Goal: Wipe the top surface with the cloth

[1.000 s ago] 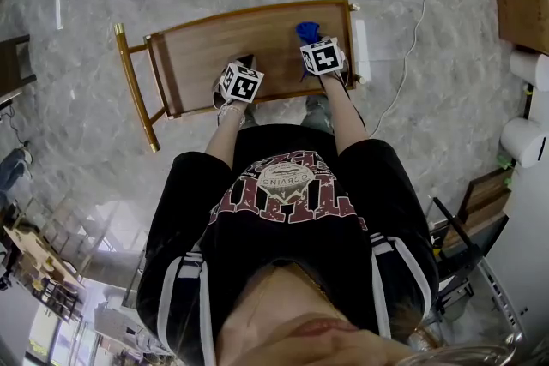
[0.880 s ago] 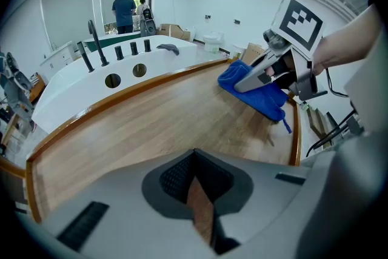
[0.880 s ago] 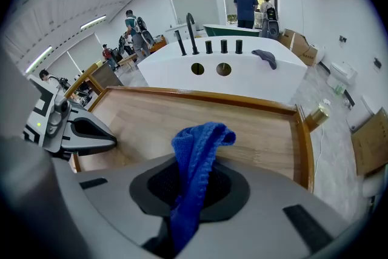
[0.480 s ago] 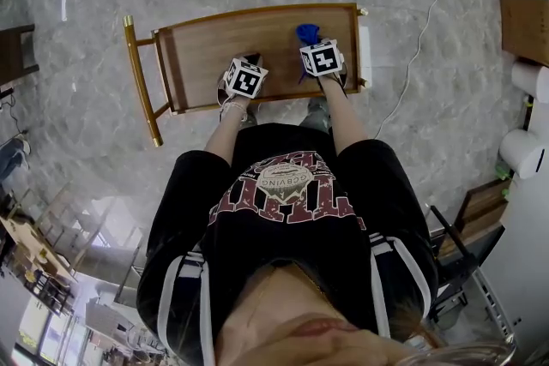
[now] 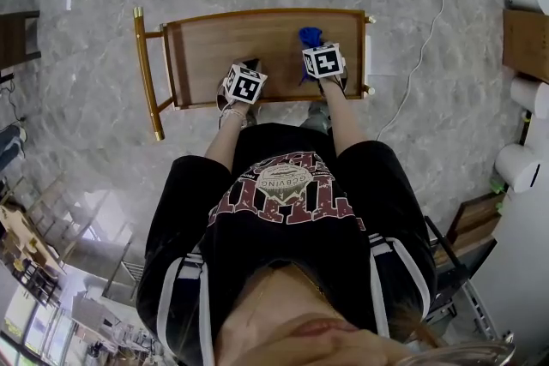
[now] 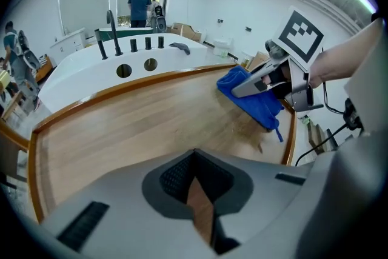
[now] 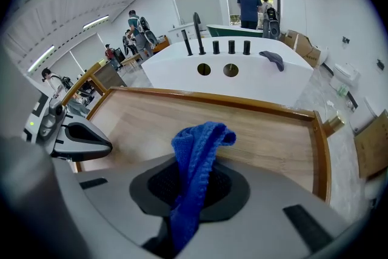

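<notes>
- The top surface point(image 5: 257, 43) is a long wooden board with a raised rim, in the upper middle of the head view. It is carried by a gold-coloured frame point(image 5: 146, 73) that stands on a grey marble floor point(image 5: 86, 124).
- The right gripper point(image 7: 189, 203) is closed on the blue cloth point(image 7: 195, 148). In the right gripper view the cloth comes up from between the jaws and folds over at its top, in the lower middle of the picture.
- In the head view the cloth is on the right part of the board, just above the right gripper in the picture.
- In the left gripper view the cloth hangs under the right gripper at the middle right. Its lower part touches the wood, close to the right rim.
- The left gripper point(image 6: 197, 191) has its jaws almost together. Only a thin slit stays between them, the wood shows through it, and nothing is held.
- In the head view the left gripper is at the lower edge of the board, to the left of the right gripper, near it but apart. I cannot tell if it touches the wood.
- Beyond the board, both gripper views show a white counter point(image 7: 242, 79) with a black tap point(image 7: 198, 26) and two round holes. Some people stand far behind it, in the upper part of the pictures.
- A white cable point(image 5: 420, 30) lies on the floor at the upper right of the head view.
</notes>
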